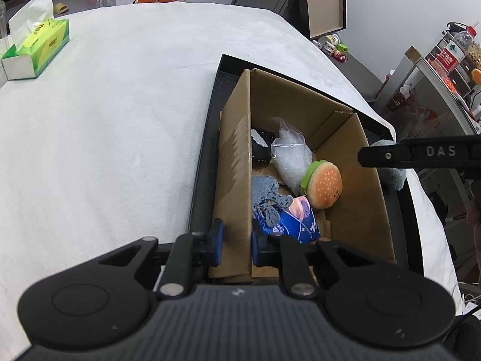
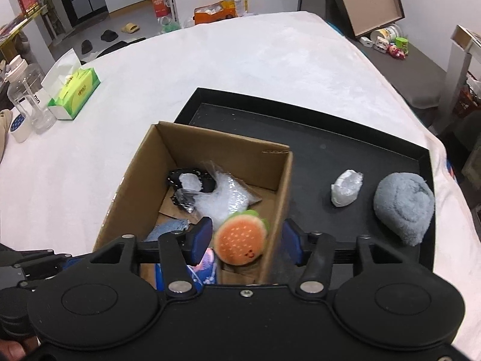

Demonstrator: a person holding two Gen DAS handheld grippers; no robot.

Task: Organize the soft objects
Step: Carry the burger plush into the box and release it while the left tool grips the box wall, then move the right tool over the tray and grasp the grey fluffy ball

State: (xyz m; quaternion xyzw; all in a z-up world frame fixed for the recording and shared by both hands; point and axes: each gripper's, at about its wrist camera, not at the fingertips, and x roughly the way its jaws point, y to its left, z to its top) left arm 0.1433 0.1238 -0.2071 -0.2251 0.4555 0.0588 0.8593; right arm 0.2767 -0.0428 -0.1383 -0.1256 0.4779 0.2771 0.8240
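An orange plush burger (image 2: pixel 242 239) lies tilted in the cardboard box (image 2: pixel 222 143), beside a clear bag (image 2: pixel 224 194).

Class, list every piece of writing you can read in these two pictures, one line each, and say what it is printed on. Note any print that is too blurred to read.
"DAS": white letters on the right tongs' black finger, seen from the left wrist.
"nin": part of a word on the clear plastic water bottle.
Unreadable: print on the green tissue box, the blue printed packet in the brown cardboard box, the red bottle label, and the orange boxes on the floor.
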